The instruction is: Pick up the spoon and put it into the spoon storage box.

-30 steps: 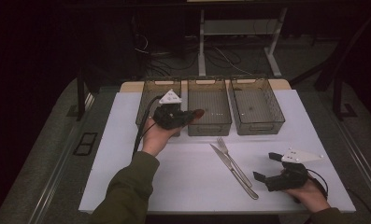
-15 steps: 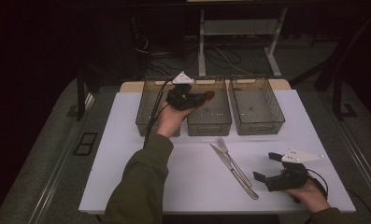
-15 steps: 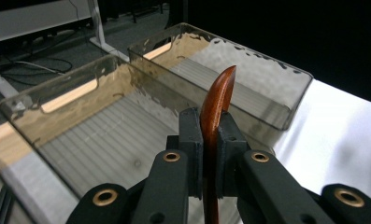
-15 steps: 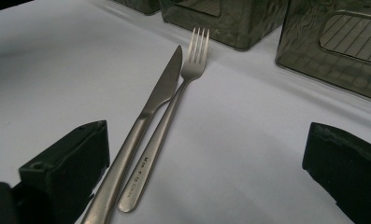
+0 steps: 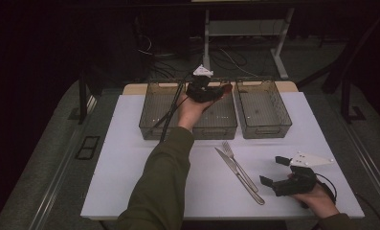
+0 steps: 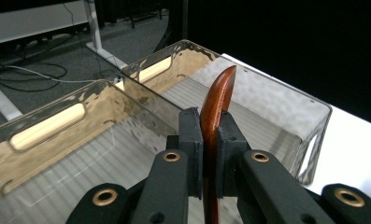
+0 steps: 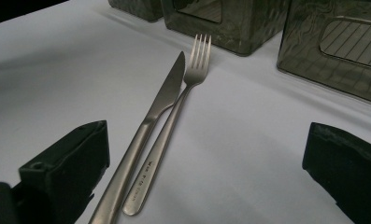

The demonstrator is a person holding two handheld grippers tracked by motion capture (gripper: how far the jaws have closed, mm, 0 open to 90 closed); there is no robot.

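Observation:
My left gripper [image 5: 222, 89] hovers above the middle smoky plastic bin [image 5: 219, 125], at the far side of the white table. It is shut on a slim brown wooden utensil [image 6: 220, 94], whose curved tip sticks out past the pads and points toward the right bin [image 6: 286, 88]. In the left gripper view, my left gripper [image 6: 209, 127] clamps the wood between both pads. My right gripper [image 5: 273, 170] rests open at the table's near right. Between and ahead of its jaws, in the right gripper view [image 7: 206, 140], lie a steel knife [image 7: 160, 100] and a fork [image 7: 193, 73], side by side.
Three see-through bins stand in a row at the back: the left [image 5: 155, 125], the middle and the right bin [image 5: 266, 127]. The knife [image 5: 239, 177] and fork [image 5: 235, 163] lie diagonally in front of them. Cables and a white stand leg [image 5: 206, 33] sit on the floor beyond.
My left hand carried the wooden utensil away from the near side and to the right, from above the left bin to above the middle bin. The right hand stayed put.

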